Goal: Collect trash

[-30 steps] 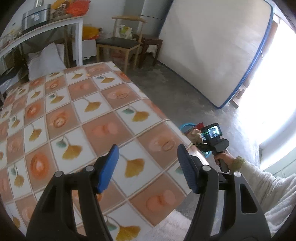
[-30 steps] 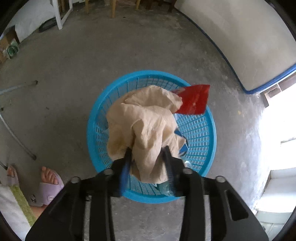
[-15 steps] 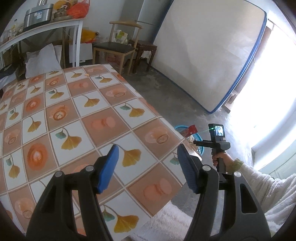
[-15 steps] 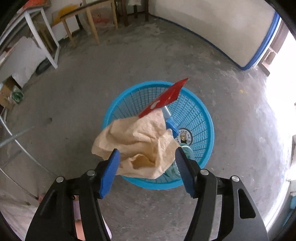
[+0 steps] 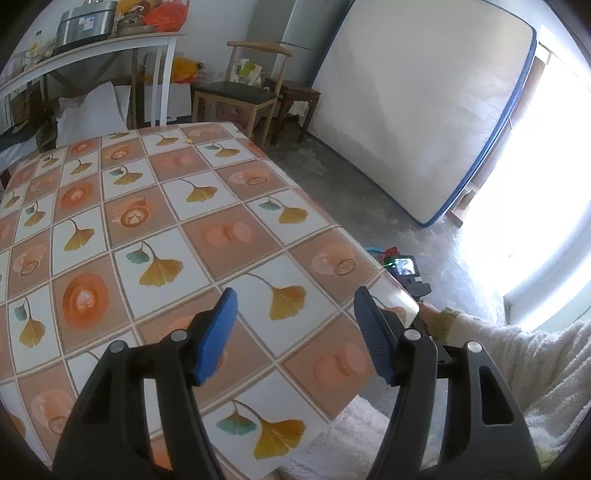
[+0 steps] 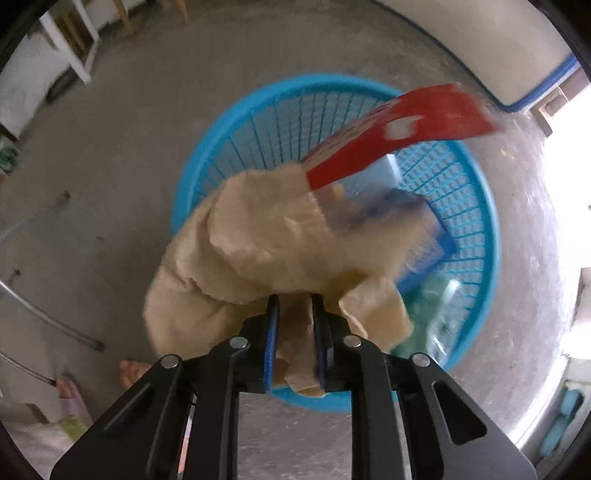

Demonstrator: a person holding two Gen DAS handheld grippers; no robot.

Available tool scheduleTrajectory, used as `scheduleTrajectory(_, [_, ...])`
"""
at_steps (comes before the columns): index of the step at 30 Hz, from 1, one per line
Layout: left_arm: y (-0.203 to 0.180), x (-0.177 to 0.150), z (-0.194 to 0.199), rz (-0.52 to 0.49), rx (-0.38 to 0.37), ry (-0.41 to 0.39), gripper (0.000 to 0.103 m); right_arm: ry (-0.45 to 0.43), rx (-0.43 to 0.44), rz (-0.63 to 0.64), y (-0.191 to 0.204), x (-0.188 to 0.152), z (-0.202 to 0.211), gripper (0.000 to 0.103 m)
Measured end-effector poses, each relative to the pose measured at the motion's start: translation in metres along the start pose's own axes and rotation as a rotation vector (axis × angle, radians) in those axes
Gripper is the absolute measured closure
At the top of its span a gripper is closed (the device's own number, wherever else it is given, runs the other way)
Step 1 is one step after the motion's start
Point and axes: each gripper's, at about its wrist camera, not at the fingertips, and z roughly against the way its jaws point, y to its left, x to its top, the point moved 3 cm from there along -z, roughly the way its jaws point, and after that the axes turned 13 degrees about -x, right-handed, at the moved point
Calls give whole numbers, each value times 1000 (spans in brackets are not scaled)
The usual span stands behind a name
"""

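Ahead of me the table wears a checked cloth printed with ginkgo leaves and peach-coloured rounds. Beyond its far edge I see a wooden chair with a dark seat, and just beside it a small dark stool. A white mattress with blue piping leans upright against the wall. To the left stands a white shelf carrying a metal pot and an orange bag; a white pillow sits below it. The floor is bare grey concrete. At the lower left I see a foot in a pale slipper.
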Motion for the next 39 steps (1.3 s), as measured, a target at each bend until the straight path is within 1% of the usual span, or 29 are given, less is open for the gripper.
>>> scheduleTrajectory(4, [8, 1, -1, 13, 0, 1, 41, 52, -45, 47, 14, 9, -23, 86])
scheduleTrajectory(5, [10, 1, -3, 14, 1, 5, 41, 68, -44, 49, 15, 11, -29, 87])
scheduleTrajectory(7, [12, 1, -4, 13, 4, 11, 41, 83, -10, 18, 15, 17, -33, 87])
scheduleTrajectory(9, [13, 1, -5, 12, 2, 15, 41, 115, 32, -19, 12, 23, -37, 87])
scheduleTrajectory(12, [15, 0, -6, 17, 0, 16, 41, 165, 62, -58, 5, 28, -42, 85])
scheduleTrajectory(14, [17, 0, -6, 22, -3, 15, 41, 224, 100, -110, -2, 26, -46, 78])
scheduleTrajectory(15, [17, 0, -6, 24, -3, 14, 41, 232, 105, -127, -5, 25, -46, 76])
scheduleTrajectory(17, [16, -1, -5, 25, -7, 10, 41, 228, 83, -132, -10, 23, -42, 61])
scheduleTrajectory(18, [16, -1, -5, 22, -7, 10, 41, 220, 75, -137, -13, 21, -38, 59])
scheduleTrajectory(20, [15, -1, -4, 19, -8, 6, 41, 207, 102, -173, -19, 17, -29, 54])
scheduleTrajectory(23, [13, -2, -1, 14, -10, -2, 41, 171, 148, -248, -34, 12, -13, 49])
scheduleTrajectory(28, [4, -4, 6, -1, -6, -18, 41, 111, 303, -419, -68, -4, 18, 49])
scheduleTrajectory(30, [-3, -5, 11, -15, 3, -30, 40, 58, 380, -483, -85, -16, 43, 49])
scheduleTrajectory(31, [-5, -6, 13, -19, 5, -36, 39, 36, 401, -501, -90, -22, 54, 49])
scheduleTrajectory(33, [-14, -9, 20, -25, 6, -55, 36, -40, 444, -529, -105, -37, 90, 49])
scheduleTrajectory(34, [-19, -10, 23, -24, 9, -62, 35, -98, 452, -530, -114, -47, 116, 48])
scheduleTrajectory(35, [-23, -12, 25, -25, 15, -69, 32, -141, 452, -523, -117, -58, 135, 43])
scheduleTrajectory(36, [-28, -14, 27, -30, 22, -75, 27, -206, 447, -504, -122, -69, 163, 40])
scheduleTrajectory(37, [-32, -16, 28, -34, 29, -82, 25, -253, 438, -488, -122, -72, 184, 35])
scheduleTrajectory(38, [-39, -20, 30, -37, 38, -96, 20, -339, 418, -450, -124, -88, 221, 28])
scheduleTrajectory(39, [-45, -24, 32, -38, 47, -108, 17, -393, 405, -422, -134, -99, 245, 24])
